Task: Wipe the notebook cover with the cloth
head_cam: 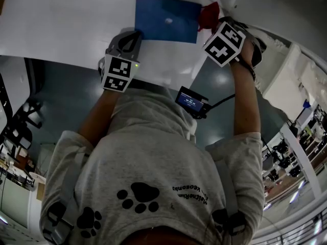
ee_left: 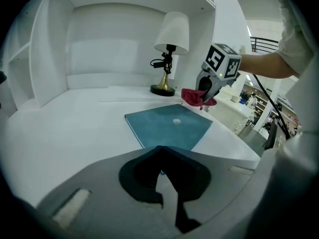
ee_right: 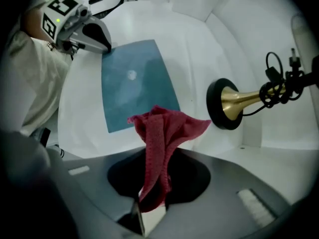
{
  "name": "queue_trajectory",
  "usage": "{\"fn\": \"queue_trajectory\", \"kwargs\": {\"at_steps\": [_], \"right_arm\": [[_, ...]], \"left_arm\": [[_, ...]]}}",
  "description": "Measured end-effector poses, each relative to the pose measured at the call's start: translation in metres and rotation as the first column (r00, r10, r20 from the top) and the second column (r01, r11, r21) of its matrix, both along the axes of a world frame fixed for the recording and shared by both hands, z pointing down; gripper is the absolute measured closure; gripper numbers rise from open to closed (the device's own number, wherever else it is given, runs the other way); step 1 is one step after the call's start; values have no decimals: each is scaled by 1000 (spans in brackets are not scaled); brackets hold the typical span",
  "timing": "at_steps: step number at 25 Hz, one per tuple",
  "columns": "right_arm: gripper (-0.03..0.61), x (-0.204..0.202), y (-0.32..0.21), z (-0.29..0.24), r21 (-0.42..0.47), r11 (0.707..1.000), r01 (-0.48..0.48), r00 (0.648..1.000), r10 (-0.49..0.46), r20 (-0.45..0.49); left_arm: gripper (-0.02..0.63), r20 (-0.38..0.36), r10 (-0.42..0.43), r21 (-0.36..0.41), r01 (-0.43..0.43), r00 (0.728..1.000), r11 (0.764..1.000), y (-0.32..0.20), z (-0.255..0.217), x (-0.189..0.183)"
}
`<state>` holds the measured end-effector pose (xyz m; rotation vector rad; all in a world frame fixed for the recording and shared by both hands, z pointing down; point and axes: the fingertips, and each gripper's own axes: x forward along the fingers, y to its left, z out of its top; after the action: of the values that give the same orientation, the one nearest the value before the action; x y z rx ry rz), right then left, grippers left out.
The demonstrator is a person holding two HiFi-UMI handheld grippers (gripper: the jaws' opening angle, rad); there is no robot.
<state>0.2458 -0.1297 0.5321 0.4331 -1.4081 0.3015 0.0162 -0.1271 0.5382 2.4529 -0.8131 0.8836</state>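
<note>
The wiping does not look started yet, so most of the job is left to do. The blue notebook lies flat and shut on the white worktop. The right tongs are closed tight on the red cloth, which sticks out of them in a loose bunch. From the head view, the cloth sits by the far right corner of the notebook, at its edge. I cannot tell if it touches the cover there, but it is not spread out on the blue part. The left tongs are at the near left corner of the notebook. Their 2 jaws are together, with the tips right at that corner. I think they are there to keep the notebook from sliding, but I cannot tell if they pinch the edge or just rest by it. There is 1 small pale spot near the middle of the cover, and it may be the thing to rub off. What is done: the cloth is picked up and brought close, and the notebook has a helper at its corner. What is left: lay the cloth on the cover and rub it across. A gold lamp stands near the cloth, so the right tongs should keep clear of it.
</note>
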Motion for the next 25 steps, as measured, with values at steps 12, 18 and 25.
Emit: {"fn": "queue_trajectory", "kwargs": {"at_steps": [12,18,25], "right_arm": [[499,-142,-20,-35,154,982,108,932,-153,328],[499,-197,-22,-24,161,969,187,896,-236,378],[499,-223,-18,-7,116,955,274,886,-297,356]], "left_arm": [[614,3,2,2,-2,1000,1000,1,0,5],[614,0,-2,3,2,1000,1000,3,1,4],[614,2,2,5,-2,1000,1000,8,-2,7]]}}
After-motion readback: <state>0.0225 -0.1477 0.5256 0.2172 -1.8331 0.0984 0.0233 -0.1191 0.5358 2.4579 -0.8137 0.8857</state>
